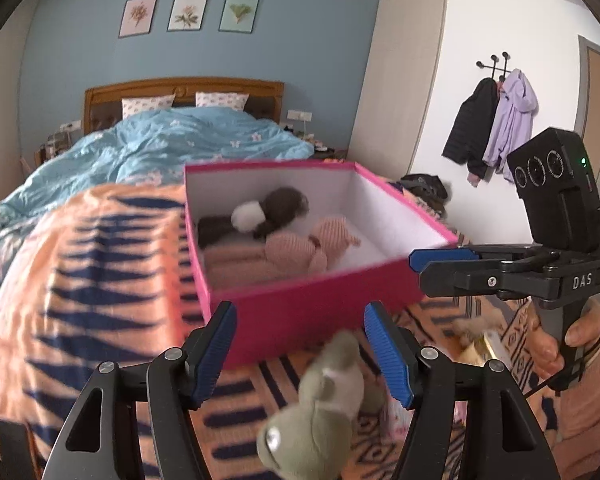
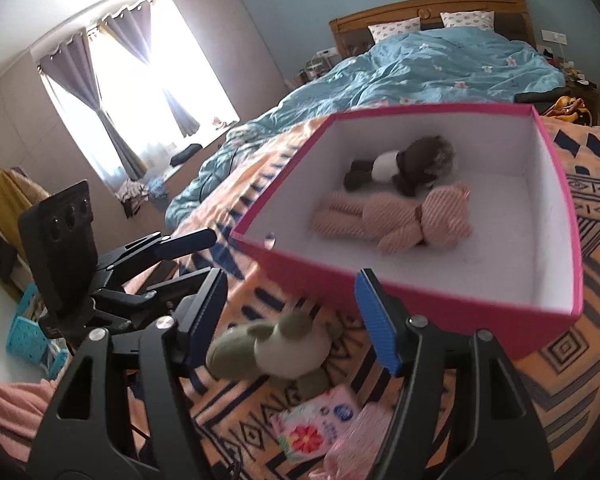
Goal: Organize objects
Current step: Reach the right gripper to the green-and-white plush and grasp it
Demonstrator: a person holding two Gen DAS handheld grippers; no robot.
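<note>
Hovering both grippers, left (image 1: 300, 354) and right (image 2: 292, 316), jaws apart, I'd clamp the green toy (image 2: 268, 348) at lower centre squarely before lifting into the pink box (image 2: 440, 304).

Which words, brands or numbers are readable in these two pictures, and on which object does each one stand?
"DAS": white letters on the black body of the right gripper, seen from the left wrist view.
Tissue pack on the orange blanket: a round blue logo and small print beside a red flower, too blurred to read.
Three framed pictures on the blue wall: plant drawings only, no readable text.
Pink box: no text visible.
</note>
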